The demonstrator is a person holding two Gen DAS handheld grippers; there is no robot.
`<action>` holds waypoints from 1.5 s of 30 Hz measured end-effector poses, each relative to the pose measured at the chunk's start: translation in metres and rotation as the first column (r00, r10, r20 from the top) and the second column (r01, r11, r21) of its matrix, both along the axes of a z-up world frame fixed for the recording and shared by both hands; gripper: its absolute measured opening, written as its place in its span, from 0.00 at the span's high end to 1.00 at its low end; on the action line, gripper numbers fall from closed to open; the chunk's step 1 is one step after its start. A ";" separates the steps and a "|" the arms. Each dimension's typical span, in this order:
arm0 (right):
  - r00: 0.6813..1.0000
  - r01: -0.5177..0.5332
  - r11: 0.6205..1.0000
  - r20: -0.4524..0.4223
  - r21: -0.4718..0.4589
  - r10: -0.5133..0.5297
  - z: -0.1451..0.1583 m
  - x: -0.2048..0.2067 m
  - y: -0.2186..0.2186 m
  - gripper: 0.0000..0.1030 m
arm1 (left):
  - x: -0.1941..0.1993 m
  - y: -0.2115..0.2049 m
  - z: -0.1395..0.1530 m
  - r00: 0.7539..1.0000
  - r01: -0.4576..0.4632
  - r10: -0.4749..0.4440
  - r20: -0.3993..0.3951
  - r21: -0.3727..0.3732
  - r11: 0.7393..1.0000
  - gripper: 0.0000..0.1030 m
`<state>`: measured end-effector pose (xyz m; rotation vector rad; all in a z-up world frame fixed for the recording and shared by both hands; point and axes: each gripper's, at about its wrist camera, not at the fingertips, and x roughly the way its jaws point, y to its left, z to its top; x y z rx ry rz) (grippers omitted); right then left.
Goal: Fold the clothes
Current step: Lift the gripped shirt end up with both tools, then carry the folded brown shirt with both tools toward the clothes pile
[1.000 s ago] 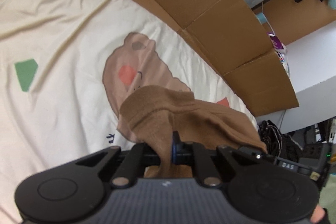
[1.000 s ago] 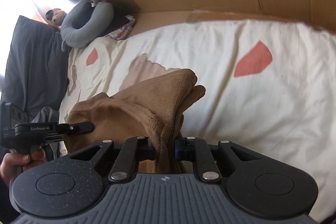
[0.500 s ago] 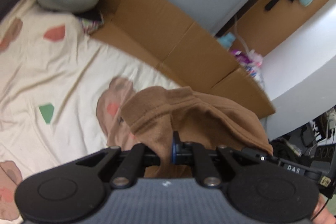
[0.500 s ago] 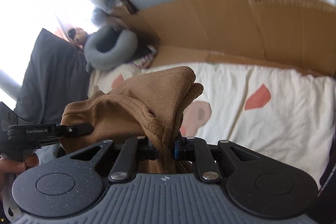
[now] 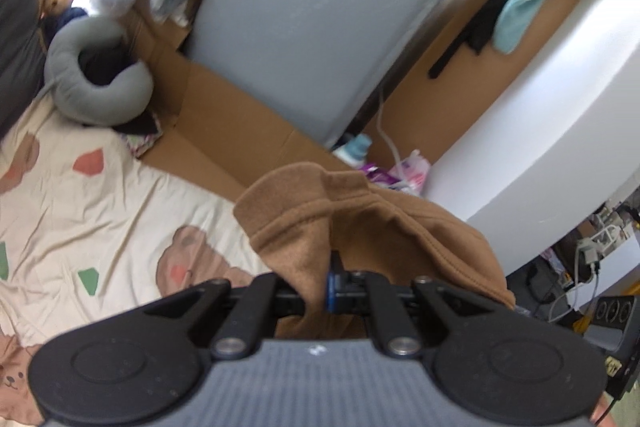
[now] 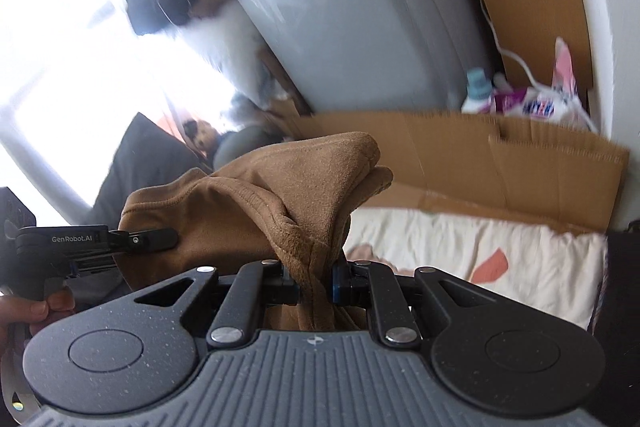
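I clamp my left gripper (image 5: 324,291) and right gripper (image 6: 314,285) on separate edges of the brown garment (image 5: 360,227), which hangs between them above the bedsheet (image 5: 100,211), spread for folding.

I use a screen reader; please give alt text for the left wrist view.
The left gripper pinches a bunched brown garment held above a cream bear-print bedsheet. Beyond lie cardboard and a grey neck pillow.
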<state>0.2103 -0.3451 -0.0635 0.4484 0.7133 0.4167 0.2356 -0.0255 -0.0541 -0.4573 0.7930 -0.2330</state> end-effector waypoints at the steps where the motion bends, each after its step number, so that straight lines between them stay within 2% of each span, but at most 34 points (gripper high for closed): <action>1: 1.000 0.001 1.000 0.010 0.000 -0.001 0.009 -0.003 -0.002 0.88 | -0.003 -0.003 0.009 1.000 0.004 -0.004 0.009 0.002 1.000 0.94; 17: 0.988 0.037 0.999 0.152 -0.037 -0.031 0.131 -0.052 -0.049 0.88 | -0.048 -0.055 0.121 0.984 0.083 -0.083 0.160 0.007 0.997 0.94; 25: 0.975 0.067 0.997 0.215 -0.041 -0.056 0.172 -0.082 -0.077 0.88 | -0.068 -0.085 0.156 0.968 0.135 -0.135 0.214 0.012 0.991 0.94; 29: 0.970 0.088 0.995 0.232 -0.042 -0.077 0.180 -0.102 -0.092 0.88 | -0.072 -0.099 0.158 0.961 0.165 -0.163 0.224 0.013 0.986 0.94; 36: 0.965 0.157 0.986 0.220 -0.047 -0.144 0.166 -0.132 -0.127 0.88 | -0.073 -0.133 0.142 0.946 0.244 -0.236 0.221 -0.011 0.970 0.94; 45: 0.947 0.284 0.956 0.179 -0.071 -0.268 0.127 -0.171 -0.172 0.88 | -0.067 -0.187 0.093 0.912 0.373 -0.359 0.200 -0.034 0.927 0.94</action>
